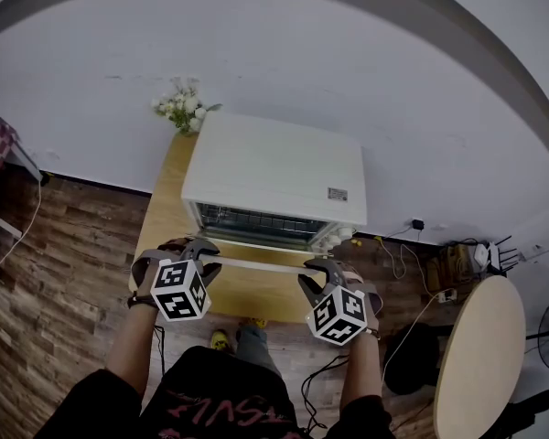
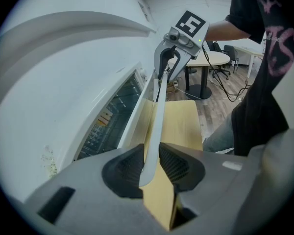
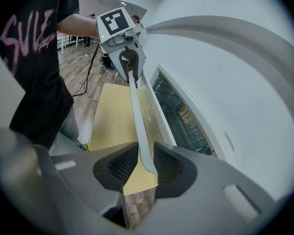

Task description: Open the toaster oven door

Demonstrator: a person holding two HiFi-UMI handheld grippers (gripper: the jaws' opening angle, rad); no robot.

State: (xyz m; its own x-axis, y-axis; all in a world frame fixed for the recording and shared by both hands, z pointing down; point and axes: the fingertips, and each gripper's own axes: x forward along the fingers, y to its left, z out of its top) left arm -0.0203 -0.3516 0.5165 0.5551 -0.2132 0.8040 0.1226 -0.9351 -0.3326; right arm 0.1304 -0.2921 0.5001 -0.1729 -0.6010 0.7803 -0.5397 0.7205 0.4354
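A white toaster oven [image 1: 274, 167] stands on a narrow wooden table [image 1: 169, 199], and its glass door [image 1: 256, 222] leans out a little at the top. The door's white handle bar [image 1: 256, 265] runs across the front. My left gripper [image 1: 201, 252] is shut on the bar's left end and my right gripper [image 1: 313, 277] on its right end. In the left gripper view the bar [image 2: 157, 116] passes between the dark pads of my left gripper [image 2: 149, 166]. In the right gripper view the handle bar [image 3: 137, 116] lies in the same way between the pads of my right gripper [image 3: 146, 163].
A bunch of white flowers [image 1: 183, 106] stands behind the oven by the wall. A round table [image 1: 480, 355] is at the right, with cables and a power strip [image 1: 444, 295] on the wood floor. The person's legs are close to the table's front edge.
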